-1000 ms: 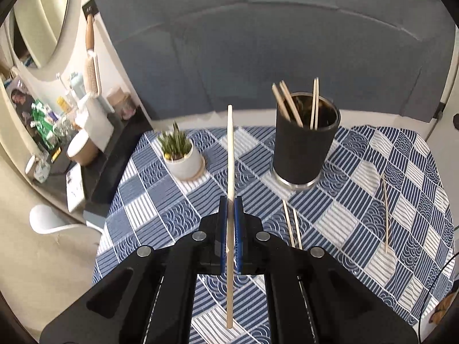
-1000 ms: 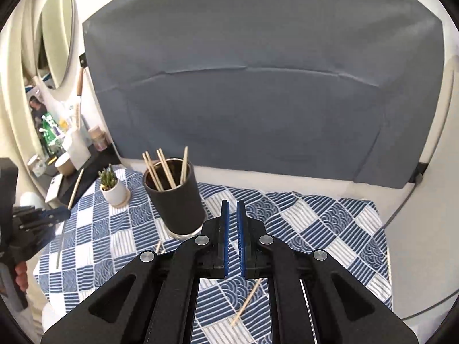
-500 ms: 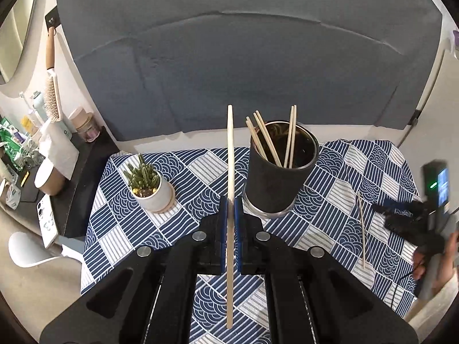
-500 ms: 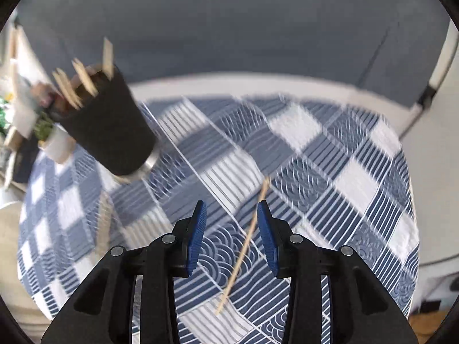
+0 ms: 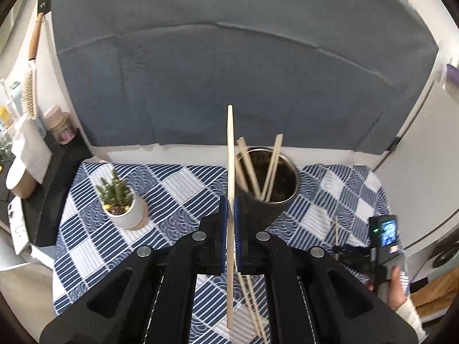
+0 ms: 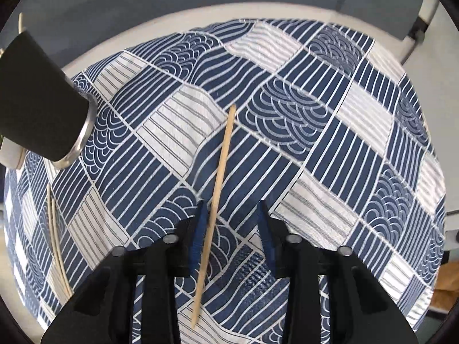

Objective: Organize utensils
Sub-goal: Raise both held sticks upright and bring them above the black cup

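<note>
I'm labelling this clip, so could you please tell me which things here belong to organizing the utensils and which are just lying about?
Job: chopstick in left gripper; chopstick on cloth between open right gripper; black holder cup; loose chopstick pair.
Lying about: potted succulent; hanging brush; paper cup.

The tablecloth was navy and white in striped and wave-patterned squares; the holder looked black, its chopsticks pale tan.
</note>
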`<state>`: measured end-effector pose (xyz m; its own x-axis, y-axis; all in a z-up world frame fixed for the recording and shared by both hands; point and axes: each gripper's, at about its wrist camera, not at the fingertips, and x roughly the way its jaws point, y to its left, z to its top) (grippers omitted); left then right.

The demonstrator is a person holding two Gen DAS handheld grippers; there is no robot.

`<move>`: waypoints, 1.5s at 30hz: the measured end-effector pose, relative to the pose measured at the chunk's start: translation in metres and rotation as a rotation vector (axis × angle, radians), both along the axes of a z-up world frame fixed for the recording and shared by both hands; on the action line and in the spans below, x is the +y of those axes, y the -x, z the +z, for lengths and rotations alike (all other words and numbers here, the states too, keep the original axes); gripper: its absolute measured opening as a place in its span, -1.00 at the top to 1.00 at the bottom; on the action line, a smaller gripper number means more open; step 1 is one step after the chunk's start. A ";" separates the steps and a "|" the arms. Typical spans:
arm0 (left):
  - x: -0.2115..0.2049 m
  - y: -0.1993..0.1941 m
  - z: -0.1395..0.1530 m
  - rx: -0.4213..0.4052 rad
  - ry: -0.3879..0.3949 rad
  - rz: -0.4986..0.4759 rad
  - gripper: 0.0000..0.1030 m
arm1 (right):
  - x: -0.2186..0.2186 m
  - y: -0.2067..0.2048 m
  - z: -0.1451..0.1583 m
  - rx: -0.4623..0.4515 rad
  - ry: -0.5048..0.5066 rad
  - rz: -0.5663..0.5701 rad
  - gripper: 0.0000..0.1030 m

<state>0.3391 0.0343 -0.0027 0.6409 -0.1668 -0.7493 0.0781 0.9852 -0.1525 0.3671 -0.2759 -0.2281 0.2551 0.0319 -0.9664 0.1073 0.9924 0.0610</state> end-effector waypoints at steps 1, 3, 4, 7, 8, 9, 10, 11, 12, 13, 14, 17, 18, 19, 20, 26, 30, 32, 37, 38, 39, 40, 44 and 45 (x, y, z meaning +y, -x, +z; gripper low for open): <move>-0.001 -0.001 0.001 -0.004 0.005 -0.003 0.90 | 0.000 0.001 0.001 0.000 0.002 0.003 0.85; -0.003 -0.003 0.003 -0.017 0.007 -0.013 0.90 | -0.001 0.003 0.004 -0.008 -0.008 0.000 0.90; -0.004 -0.003 0.004 -0.020 0.004 -0.016 0.90 | -0.004 0.006 0.008 -0.020 -0.010 -0.005 0.91; -0.005 -0.005 0.003 -0.014 0.026 -0.017 0.90 | -0.011 0.011 0.019 -0.043 -0.019 -0.020 0.91; -0.004 -0.006 0.003 -0.011 0.035 -0.018 0.90 | -0.014 0.012 0.022 -0.051 -0.016 -0.025 0.91; -0.004 -0.006 0.003 -0.008 0.048 -0.018 0.90 | -0.017 0.012 0.025 -0.057 -0.019 -0.028 0.91; -0.003 -0.007 0.004 -0.009 0.055 -0.017 0.90 | -0.020 0.014 0.031 -0.069 -0.038 -0.034 0.91; -0.003 -0.007 0.004 -0.012 0.062 -0.020 0.90 | -0.024 0.015 0.035 -0.084 -0.052 -0.038 0.91; -0.003 -0.007 0.005 -0.013 0.067 -0.023 0.90 | -0.026 0.016 0.043 -0.103 -0.062 -0.042 0.91; -0.003 -0.008 0.005 -0.014 0.073 -0.023 0.90 | -0.029 0.016 0.052 -0.123 -0.069 -0.042 0.91; -0.002 -0.010 0.006 -0.013 0.084 -0.021 0.90 | -0.030 0.016 0.060 -0.143 -0.076 -0.040 0.91; -0.001 -0.012 0.009 -0.004 0.105 -0.026 0.90 | -0.025 0.007 0.093 -0.220 -0.084 -0.028 0.91; -0.002 -0.013 0.011 -0.007 0.100 -0.028 0.90 | -0.021 0.004 0.103 -0.245 -0.089 -0.023 0.91; -0.003 -0.013 0.013 -0.011 0.098 -0.036 0.90 | -0.016 0.002 0.120 -0.290 -0.101 -0.009 0.91; -0.004 -0.014 0.016 -0.016 0.100 -0.044 0.90 | -0.014 -0.002 0.132 -0.319 -0.110 0.001 0.91; -0.008 -0.021 0.035 -0.089 0.115 -0.091 0.90 | 0.017 -0.020 0.206 -0.525 -0.204 0.089 0.91; -0.010 -0.026 0.048 -0.196 0.128 -0.155 0.90 | 0.037 -0.030 0.239 -0.656 -0.314 0.173 0.90; -0.009 -0.029 0.051 -0.253 0.163 -0.197 0.90 | 0.048 -0.036 0.250 -0.719 -0.373 0.215 0.90; -0.002 -0.046 0.045 -0.339 0.231 -0.241 0.90 | 0.074 -0.060 0.255 -0.782 -0.428 0.265 0.90; -0.001 -0.050 0.042 -0.345 0.239 -0.244 0.90 | 0.078 -0.065 0.253 -0.783 -0.434 0.273 0.90; 0.001 -0.057 0.036 -0.346 0.253 -0.254 0.90 | 0.082 -0.069 0.253 -0.784 -0.441 0.279 0.90; 0.002 -0.063 0.031 -0.349 0.262 -0.258 0.90 | 0.086 -0.073 0.251 -0.788 -0.448 0.284 0.90; 0.001 -0.086 0.012 -0.348 0.265 -0.265 0.90 | 0.101 -0.090 0.242 -0.800 -0.467 0.302 0.90; 0.001 -0.092 0.005 -0.343 0.266 -0.273 0.90 | 0.104 -0.094 0.239 -0.804 -0.468 0.307 0.90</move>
<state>0.4312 0.0349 0.0027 0.7489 -0.5189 -0.4123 0.4170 0.8524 -0.3155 0.4609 -0.1715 0.0105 0.7487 0.5424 -0.3811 -0.3971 0.8273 0.3973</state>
